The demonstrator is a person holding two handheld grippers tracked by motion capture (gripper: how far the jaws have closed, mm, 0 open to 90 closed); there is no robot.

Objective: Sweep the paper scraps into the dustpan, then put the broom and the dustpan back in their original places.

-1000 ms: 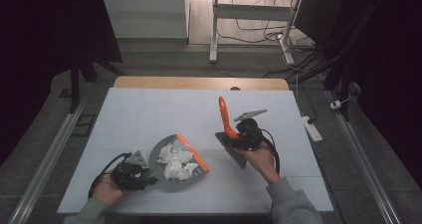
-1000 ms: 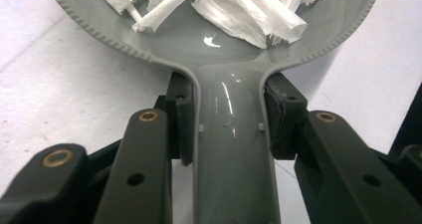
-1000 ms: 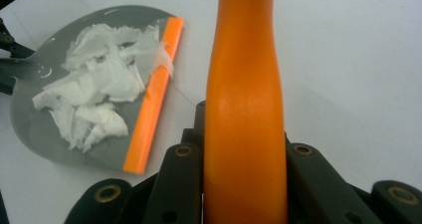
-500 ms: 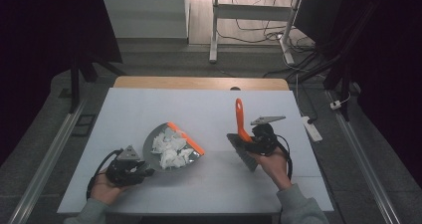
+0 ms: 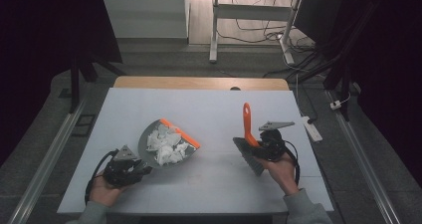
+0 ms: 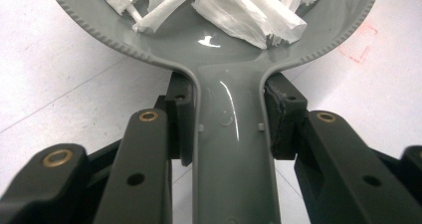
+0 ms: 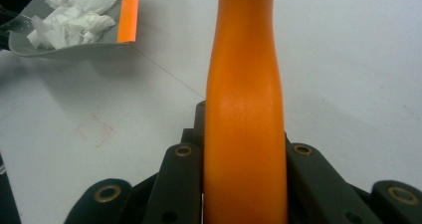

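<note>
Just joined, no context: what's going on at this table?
A person holds a gripper in each hand at a white table. The left gripper is shut on the handle of a grey plastic dustpan with an orange lip, which holds crumpled white paper scraps. The right gripper clamps an orange-handled brush, off to the dustpan's right.
</note>
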